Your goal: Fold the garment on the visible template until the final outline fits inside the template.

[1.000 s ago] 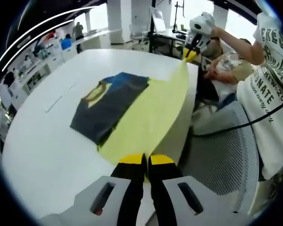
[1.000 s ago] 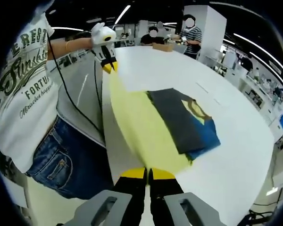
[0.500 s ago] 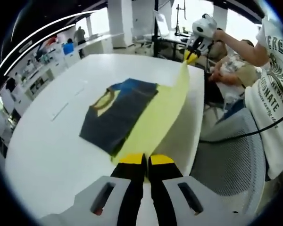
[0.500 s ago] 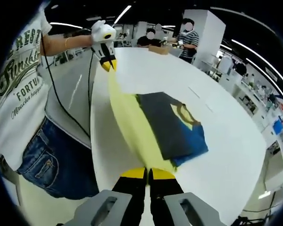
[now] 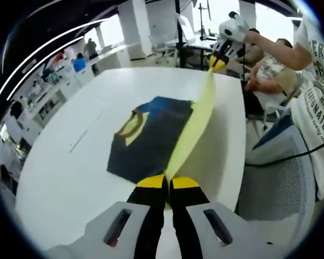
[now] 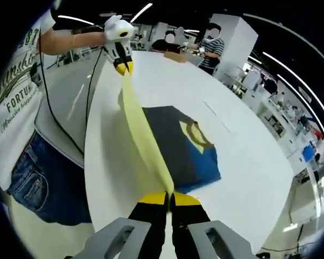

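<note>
Slippage is the main risk, I judge: the yellow garment [image 5: 197, 121] hangs taut between two tools, and an uneven pull could free an edge or drag the dark template [image 5: 148, 135] across the white surface [image 5: 65, 172]. The left tool [image 5: 168, 181] is clamped on one corner, the right tool [image 6: 169, 197] on the other. Count: one garment, raised edge-on over the template's near side; one template; two tools.
</note>
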`<act>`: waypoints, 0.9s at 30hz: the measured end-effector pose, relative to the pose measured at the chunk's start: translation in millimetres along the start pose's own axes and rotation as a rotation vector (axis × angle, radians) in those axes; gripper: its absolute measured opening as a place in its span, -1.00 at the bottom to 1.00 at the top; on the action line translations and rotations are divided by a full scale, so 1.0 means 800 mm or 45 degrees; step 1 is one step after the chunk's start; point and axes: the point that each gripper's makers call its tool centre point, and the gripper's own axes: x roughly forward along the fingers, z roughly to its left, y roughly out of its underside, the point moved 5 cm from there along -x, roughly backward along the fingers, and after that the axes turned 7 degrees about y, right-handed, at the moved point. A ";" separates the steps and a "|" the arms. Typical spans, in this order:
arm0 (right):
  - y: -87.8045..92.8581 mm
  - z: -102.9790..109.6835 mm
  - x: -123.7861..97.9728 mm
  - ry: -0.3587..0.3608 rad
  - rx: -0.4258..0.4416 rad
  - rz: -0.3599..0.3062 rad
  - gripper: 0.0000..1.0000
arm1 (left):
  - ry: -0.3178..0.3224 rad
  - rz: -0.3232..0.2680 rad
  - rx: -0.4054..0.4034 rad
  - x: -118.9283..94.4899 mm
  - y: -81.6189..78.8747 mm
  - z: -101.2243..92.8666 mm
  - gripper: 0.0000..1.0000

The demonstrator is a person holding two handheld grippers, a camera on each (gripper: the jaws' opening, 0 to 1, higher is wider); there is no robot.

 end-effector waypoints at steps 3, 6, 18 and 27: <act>-0.001 -0.007 0.003 0.017 0.003 -0.006 -1.00 | -0.005 -0.007 0.001 0.001 -0.002 0.005 -1.00; -0.003 -0.013 0.006 0.035 -0.001 -0.016 -1.00 | -0.017 -0.001 0.009 0.003 -0.003 0.013 -1.00; -0.013 -0.043 0.022 0.109 -0.025 -0.038 -1.00 | -0.075 -0.032 0.029 0.007 -0.011 0.044 -1.00; -0.019 -0.065 0.035 0.157 -0.027 -0.051 -1.00 | -0.148 -0.037 0.061 0.013 -0.020 0.068 -1.00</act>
